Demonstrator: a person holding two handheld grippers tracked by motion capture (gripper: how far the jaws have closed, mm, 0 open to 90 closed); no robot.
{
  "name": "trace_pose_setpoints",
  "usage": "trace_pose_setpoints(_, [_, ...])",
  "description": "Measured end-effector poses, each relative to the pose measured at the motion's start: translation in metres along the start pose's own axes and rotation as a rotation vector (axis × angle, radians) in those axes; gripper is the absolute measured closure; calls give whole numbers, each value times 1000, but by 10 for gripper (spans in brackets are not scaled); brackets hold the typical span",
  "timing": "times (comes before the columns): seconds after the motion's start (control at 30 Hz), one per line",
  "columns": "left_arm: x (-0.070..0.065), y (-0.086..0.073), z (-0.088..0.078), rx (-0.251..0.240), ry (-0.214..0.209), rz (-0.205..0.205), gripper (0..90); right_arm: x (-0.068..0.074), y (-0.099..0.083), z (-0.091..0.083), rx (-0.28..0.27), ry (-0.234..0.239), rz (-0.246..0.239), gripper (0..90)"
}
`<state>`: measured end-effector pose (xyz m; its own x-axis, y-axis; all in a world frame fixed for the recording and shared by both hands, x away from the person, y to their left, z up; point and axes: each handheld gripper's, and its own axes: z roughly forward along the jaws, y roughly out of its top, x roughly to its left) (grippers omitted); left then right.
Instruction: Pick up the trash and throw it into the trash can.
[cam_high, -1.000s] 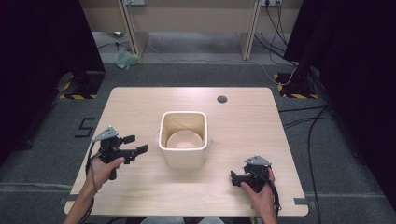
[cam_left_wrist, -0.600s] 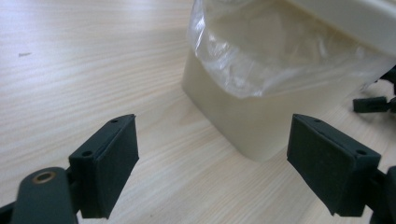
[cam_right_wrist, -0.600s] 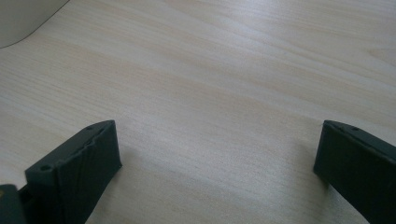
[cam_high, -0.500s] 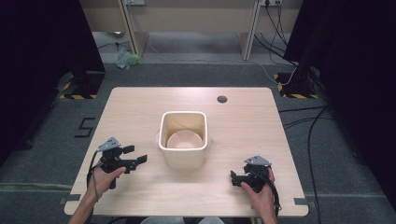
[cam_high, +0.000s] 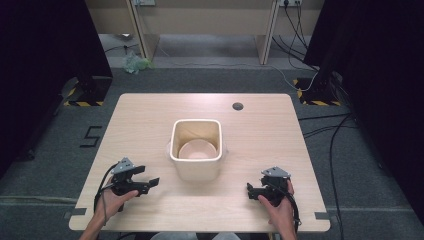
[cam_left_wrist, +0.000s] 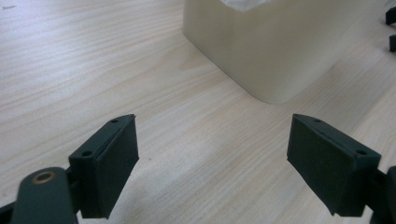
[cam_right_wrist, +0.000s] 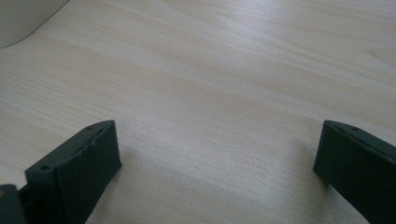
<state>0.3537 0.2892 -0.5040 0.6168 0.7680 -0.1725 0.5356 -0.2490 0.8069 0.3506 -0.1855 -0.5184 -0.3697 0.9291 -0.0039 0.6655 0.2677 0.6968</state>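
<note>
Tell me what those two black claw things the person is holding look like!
Each hand holds a black gripper: the left gripper and the right gripper. Each has a grey three-cornered plate on top and a black cable looping back by the wrist. Up close, the jaws are flat, dark, blocky pads with small round screw holes along the edge. The forearms look bare, with no sleeves in sight.
</note>
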Motion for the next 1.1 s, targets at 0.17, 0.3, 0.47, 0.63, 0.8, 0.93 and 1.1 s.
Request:
trace_pose_setpoints(0.17, [-4, -6, 2, 25, 9, 19, 157, 0, 0, 0, 0, 0, 0, 5])
trace_pose_setpoints(0.3, [-5, -12, 1, 43, 6, 13, 157, 0, 0, 0, 0, 0, 0, 5])
trace_pose_setpoints(0.47, [-5, -16, -1, 53, 19, 15, 157, 0, 0, 0, 0, 0, 0, 5])
trace_pose_setpoints(0.63, [-6, -23, -1, 77, 37, 30, 157, 0, 0, 0, 0, 0, 0, 5])
trace_pose_setpoints(0.8, [-9, -28, -2, 93, 48, 58, 155, 0, 0, 0, 0, 0, 0, 5])
trace_pose_setpoints(0.93, [-13, -29, -3, 101, 67, 74, 154, 0, 0, 0, 0, 0, 0, 5])
trace_pose_setpoints(1.1, [-20, -34, -7, 105, 80, 81, 152, 0, 0, 0, 0, 0, 0, 5])
